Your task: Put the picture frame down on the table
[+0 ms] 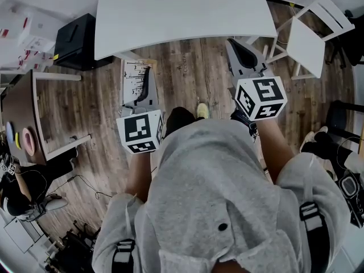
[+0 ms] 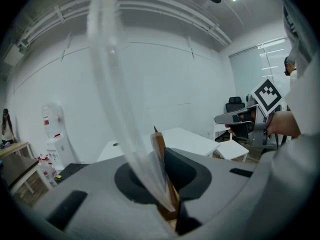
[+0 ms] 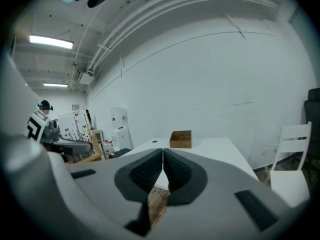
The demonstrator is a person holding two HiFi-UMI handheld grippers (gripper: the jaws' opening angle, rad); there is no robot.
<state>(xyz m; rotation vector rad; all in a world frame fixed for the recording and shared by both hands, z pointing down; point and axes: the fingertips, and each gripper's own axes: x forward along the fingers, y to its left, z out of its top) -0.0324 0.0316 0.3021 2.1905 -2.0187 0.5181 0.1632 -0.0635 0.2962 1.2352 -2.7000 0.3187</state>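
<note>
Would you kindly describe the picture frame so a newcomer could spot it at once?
Start at the large white table; just before its near edge, over the wooden floor, the left gripper is shut on the picture frame. It is a flat panel with a thin wooden rim and black drawings on white; the right gripper holds nothing.

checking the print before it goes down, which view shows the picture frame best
The head view: the wooden picture frame with its black-and-white print faces the camera, held by the left gripper. The left gripper view shows the frame edge-on between the jaws. The right gripper view shows the frame small, far left.
</note>
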